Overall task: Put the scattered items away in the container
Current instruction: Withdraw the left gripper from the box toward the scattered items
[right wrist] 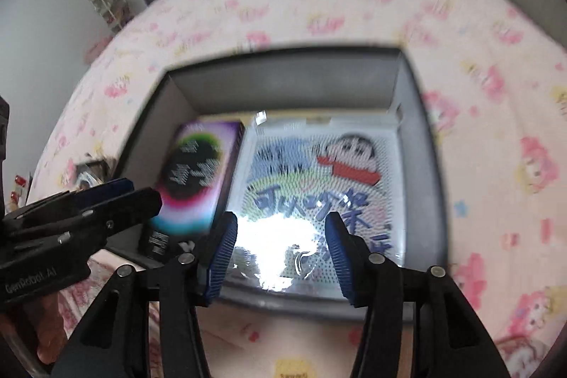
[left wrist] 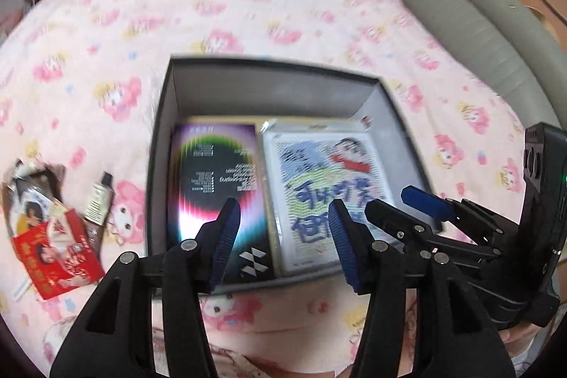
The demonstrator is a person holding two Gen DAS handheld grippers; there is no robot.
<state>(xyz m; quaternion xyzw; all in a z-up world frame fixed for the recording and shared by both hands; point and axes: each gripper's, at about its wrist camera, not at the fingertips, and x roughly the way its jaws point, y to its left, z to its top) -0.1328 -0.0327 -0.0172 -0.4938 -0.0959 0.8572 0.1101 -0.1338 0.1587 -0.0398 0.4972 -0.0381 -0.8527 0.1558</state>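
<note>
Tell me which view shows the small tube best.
The left wrist view: the small tube lies in plain sight on the pink blanket, left of the grey box. The right wrist view does not show it.

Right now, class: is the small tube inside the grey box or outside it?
Outside. The tube lies on the pink blanket, left of the box, beside a pile of packets.

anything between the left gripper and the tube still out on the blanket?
Nothing visible. The tube lies on the blanket left of the box, beside a red packet. The left gripper is open and empty above the box.
</note>
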